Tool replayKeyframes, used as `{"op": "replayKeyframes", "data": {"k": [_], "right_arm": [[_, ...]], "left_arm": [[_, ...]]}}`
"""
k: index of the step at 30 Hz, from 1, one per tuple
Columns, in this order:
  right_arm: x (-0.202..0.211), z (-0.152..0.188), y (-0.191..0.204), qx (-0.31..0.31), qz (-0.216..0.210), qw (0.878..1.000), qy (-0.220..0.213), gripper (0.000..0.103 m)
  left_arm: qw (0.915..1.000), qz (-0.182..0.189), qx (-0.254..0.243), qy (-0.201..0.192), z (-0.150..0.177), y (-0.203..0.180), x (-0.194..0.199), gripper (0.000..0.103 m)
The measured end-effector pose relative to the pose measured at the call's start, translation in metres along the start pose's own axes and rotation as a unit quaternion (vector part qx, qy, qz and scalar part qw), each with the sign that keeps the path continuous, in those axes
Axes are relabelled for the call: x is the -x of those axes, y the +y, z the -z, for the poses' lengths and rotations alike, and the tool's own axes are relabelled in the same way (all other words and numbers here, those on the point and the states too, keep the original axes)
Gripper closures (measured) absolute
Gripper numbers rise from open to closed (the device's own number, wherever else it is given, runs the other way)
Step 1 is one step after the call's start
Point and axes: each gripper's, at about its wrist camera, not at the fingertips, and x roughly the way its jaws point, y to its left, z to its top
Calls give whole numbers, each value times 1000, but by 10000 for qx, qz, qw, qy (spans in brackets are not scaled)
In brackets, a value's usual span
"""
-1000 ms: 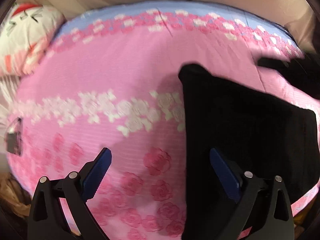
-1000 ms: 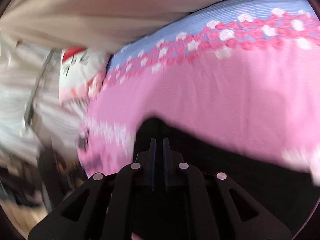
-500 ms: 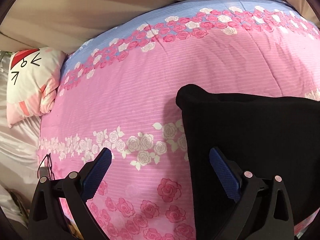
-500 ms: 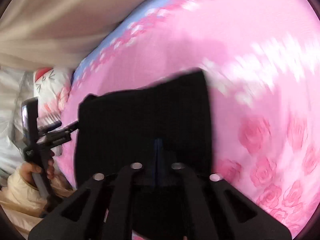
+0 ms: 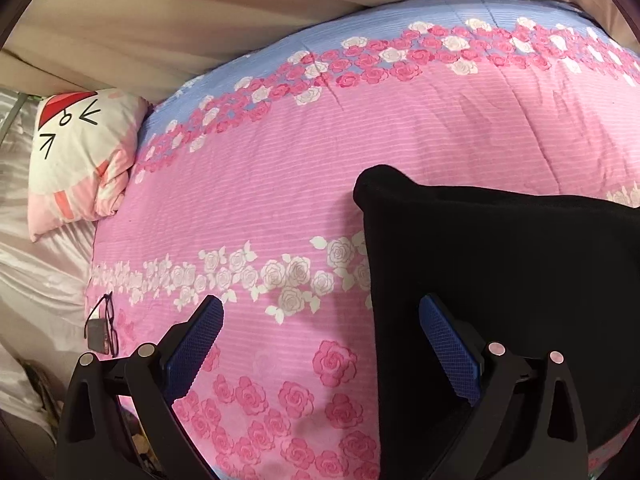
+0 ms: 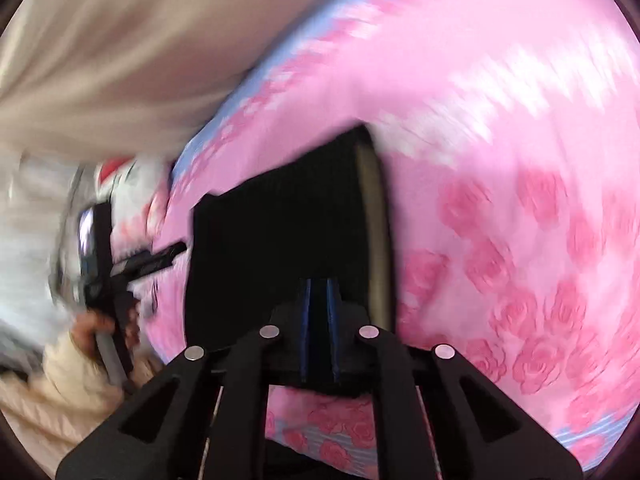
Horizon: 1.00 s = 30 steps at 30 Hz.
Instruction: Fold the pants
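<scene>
Pants [image 5: 500, 280]: Your black pants lie folded flat on the pink blanket [image 5: 280, 200]. They are on the right side, near you. One corner sticks out toward the far side.

Pants from your right camera [image 6: 280, 248]: They look like a dark block in the middle. A pale strip [image 6: 374, 232] runs along their right edge. The picture is blurry, so you cannot tell more about it.

Left gripper [image 5: 320, 344]: Your blue fingers stand wide apart. Nothing is between them but the rose blanket. The right finger [image 5: 448, 352] sits in front of the left edge of the pants. You cannot tell if it touches them.

Right gripper [image 6: 320, 320]: Your two blue fingers are very close, with a thin gap. The jaws are opening a little. Black cloth of the pants sits between them at the near edge.

Your left hand [image 6: 100, 328]: You can see it far to the left in the right camera. It holds the other gripper's handle. A cream sleeve [image 6: 60, 392] covers the arm.

Pillow [image 5: 80, 160]: A white and pink pillow with a red bow lies far left, beside the blanket.

Glasses [image 5: 104, 328]: Dark glasses lie on the near left edge of the blanket, well away from the pants.
</scene>
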Motion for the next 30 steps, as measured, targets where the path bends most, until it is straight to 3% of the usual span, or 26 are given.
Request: {"op": "replayKeyframes", "data": {"k": [2, 4, 6, 8, 10, 13, 16, 18, 20, 21, 23, 24, 25, 27, 30], "right_arm": [[-5, -2, 10, 315, -71, 9993, 197, 94], [-22, 5, 3, 553, 286, 9971, 439, 92], [-32, 8, -15, 340, 290, 9977, 500, 95], [-25, 2, -14, 4, 198, 9990, 395, 89], [-19, -14, 13, 425, 172, 9986, 270, 88], [-48, -35, 60, 1067, 58, 9933, 428, 88], [-98, -64, 68, 1440, 464, 9867, 602, 93], [-129, -92, 41, 1140, 783, 9882, 659, 103], [-124, -108, 24, 486, 487, 9963, 519, 103], [-113, -111, 29, 375, 586, 9971, 319, 94], [-74, -107, 36, 499, 703, 9963, -20, 89], [-60, -99, 34, 490, 646, 9967, -39, 78], [-45, -88, 32, 477, 618, 9969, -36, 50], [-22, -58, 26, 505, 866, 9949, 106, 21], [3, -6, 14, 525, 1017, 9931, 243, 22]], "left_arm": [[9998, 153, 104, 11, 5, 1, 10, 6], [9988, 469, 146, 26, 15, -2, 23, 6], [9971, 759, 49, -5, 29, -10, 36, 6], [9953, 935, -243, 109, 47, -23, 40, 6], [9932, 1054, -445, 228, 65, -34, 38, 6], [9912, 1039, -607, 551, 85, -47, 19, 6], [9891, 1160, -402, 807, 95, -47, -1, 5], [9877, 1314, -202, 824, 97, -43, -8, 5], [9845, 1541, -7, 837, 98, -39, -15, 5], [9826, 1648, 84, 857, 98, -36, -17, 5], [9786, 1803, 272, 958, 96, -28, -18, 5], [9780, 1830, 347, 942, 96, -21, -13, 5], [9781, 1869, 399, 826, 96, -13, -6, 5], [9817, 1788, 415, 504, 96, 0, 9, 5], [9858, 1625, 288, 311, 96, 10, 17, 5]]}}
